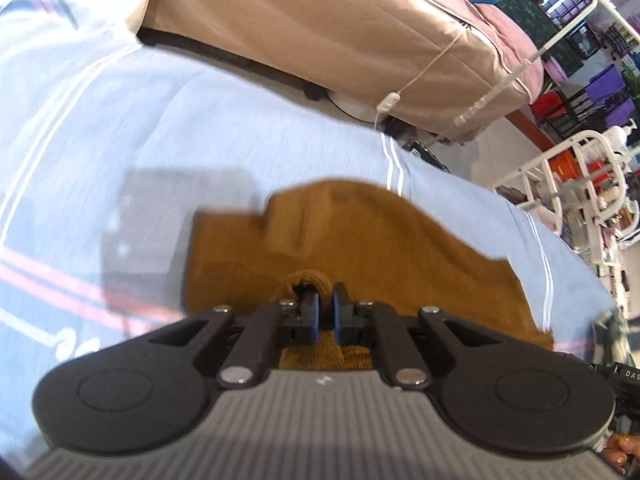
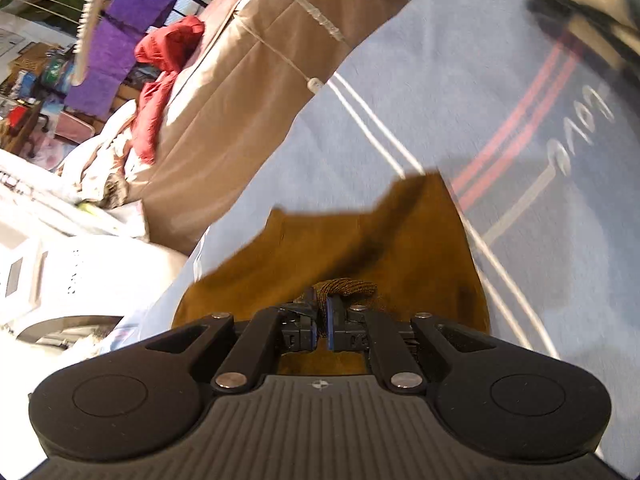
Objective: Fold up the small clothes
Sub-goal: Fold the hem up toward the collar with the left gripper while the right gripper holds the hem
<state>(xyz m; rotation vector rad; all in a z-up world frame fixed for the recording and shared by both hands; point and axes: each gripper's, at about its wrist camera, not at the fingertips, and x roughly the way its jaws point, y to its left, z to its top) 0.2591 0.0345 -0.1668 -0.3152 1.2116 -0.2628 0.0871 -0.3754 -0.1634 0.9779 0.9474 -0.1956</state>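
**Both tongs pinch the brown garment over the blue blanket**

Left wrist view: the left tongs [image 1: 326, 312] are clenched on a bunched edge of the brown garment [image 1: 360, 248], which spreads ahead over the light blue blanket [image 1: 200, 120]. To fold well, I judge this edge should travel level with the other one and come down square on the far edge, kept taut so no crease sets in. Beyond the blanket lie a tan cushion [image 1: 320, 28] with a corded switch [image 1: 389, 102] and a white rack [image 1: 568, 176], all well apart from the fold.

Right wrist view: the right tongs [image 2: 322, 312] likewise grip a gathered brown edge of the garment [image 2: 360, 240]. The blanket's [image 2: 420, 60] red stripes and lettering run beside it. A red cloth [image 2: 168, 60] lies on the cushion [image 2: 248, 92], out of the way. Motion blur hides the far hem.
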